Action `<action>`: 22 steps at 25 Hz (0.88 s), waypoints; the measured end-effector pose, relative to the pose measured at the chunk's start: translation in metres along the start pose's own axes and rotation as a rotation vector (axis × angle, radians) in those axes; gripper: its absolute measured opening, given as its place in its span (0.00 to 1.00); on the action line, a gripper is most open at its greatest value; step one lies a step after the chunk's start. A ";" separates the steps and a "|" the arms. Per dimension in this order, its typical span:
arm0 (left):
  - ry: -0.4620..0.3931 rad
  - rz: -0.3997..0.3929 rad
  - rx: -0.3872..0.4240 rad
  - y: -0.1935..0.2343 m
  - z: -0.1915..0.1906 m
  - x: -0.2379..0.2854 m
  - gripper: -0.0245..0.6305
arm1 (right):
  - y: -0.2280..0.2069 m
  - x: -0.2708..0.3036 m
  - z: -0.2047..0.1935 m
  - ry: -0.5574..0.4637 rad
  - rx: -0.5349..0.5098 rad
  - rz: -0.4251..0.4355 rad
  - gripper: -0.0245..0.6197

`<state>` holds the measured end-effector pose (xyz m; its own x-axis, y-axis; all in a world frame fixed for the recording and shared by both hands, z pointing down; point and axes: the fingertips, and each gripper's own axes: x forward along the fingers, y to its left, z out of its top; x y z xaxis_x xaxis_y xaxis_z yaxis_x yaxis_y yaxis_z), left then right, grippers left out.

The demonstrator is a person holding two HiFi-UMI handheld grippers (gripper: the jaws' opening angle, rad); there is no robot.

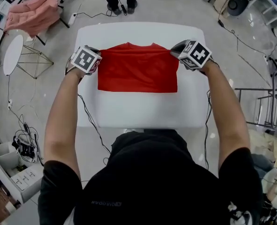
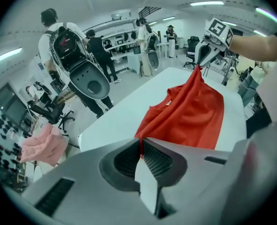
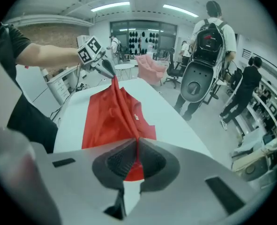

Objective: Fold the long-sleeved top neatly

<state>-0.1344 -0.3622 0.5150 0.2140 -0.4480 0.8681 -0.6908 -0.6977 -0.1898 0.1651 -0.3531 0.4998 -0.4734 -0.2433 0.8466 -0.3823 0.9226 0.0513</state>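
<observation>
Room: I am looking into a bright open workshop with a pale shiny floor, strip lights overhead and desks along the far walls.
Left claw (image 2: 140,146): its jaws are pressed together on a thin fold of red cloth, pinched at the far left corner of the garment.
Right claw (image 3: 137,149): closed just as tightly on the far right corner, with a narrow strip of red showing between its pads.
Red top (image 1: 138,69): I see it as a neat rectangle in the middle of the table. Its near part lies flat, its far edge is lifted and drawn taut between my two claws, and the neckline is on the far side.
Neck label (image 3: 136,117): a small white tag inside the collar, too small for me to read.
Marker cubes (image 1: 86,60): one sits on each claw, carrying black-and-white square patterns and no words.
Table (image 1: 143,109): white, with bare surface all round the garment.
Black shirt (image 1: 147,182): a line of small grey print sits low on it, too blurred for me to read.
Pink cloth (image 1: 33,13): draped over a stand, well off to the far left.
Round side table (image 1: 12,54): white, on the floor left of the table.
Person (image 2: 63,41): stands past the far end of the table, wearing a dark pack.
Cables (image 1: 23,144): tangled on the floor at the left.
</observation>
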 end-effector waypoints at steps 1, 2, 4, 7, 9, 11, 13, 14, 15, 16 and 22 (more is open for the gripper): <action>0.008 0.014 -0.017 0.006 0.000 0.007 0.07 | -0.008 0.008 0.002 -0.003 0.020 -0.012 0.07; 0.016 0.028 -0.029 0.010 0.001 0.015 0.07 | -0.016 0.015 0.001 -0.002 0.037 -0.028 0.07; 0.031 0.048 -0.047 0.015 0.004 0.031 0.07 | -0.030 0.031 -0.005 0.010 0.071 -0.056 0.07; 0.048 0.058 -0.081 0.016 0.005 0.057 0.07 | -0.045 0.053 -0.022 0.040 0.120 -0.084 0.07; 0.055 0.067 -0.101 0.017 0.005 0.072 0.07 | -0.051 0.067 -0.033 0.061 0.140 -0.096 0.07; 0.061 0.081 -0.133 0.020 0.002 0.083 0.07 | -0.053 0.079 -0.039 0.076 0.145 -0.104 0.07; 0.063 0.095 -0.168 0.022 0.000 0.091 0.07 | -0.054 0.089 -0.043 0.088 0.125 -0.116 0.07; 0.065 0.103 -0.174 0.022 -0.001 0.095 0.07 | -0.055 0.092 -0.044 0.091 0.114 -0.121 0.07; 0.071 0.109 -0.175 0.021 -0.003 0.100 0.07 | -0.055 0.096 -0.045 0.092 0.104 -0.123 0.07; 0.081 0.112 -0.175 0.020 -0.006 0.104 0.07 | -0.055 0.100 -0.044 0.090 0.097 -0.122 0.07; 0.115 0.128 -0.206 0.022 -0.018 0.117 0.07 | -0.054 0.111 -0.044 0.086 0.087 -0.120 0.07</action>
<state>-0.1366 -0.4199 0.6202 0.0443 -0.4506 0.8916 -0.8356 -0.5059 -0.2142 0.1678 -0.4170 0.6140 -0.3518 -0.3204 0.8795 -0.5014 0.8579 0.1120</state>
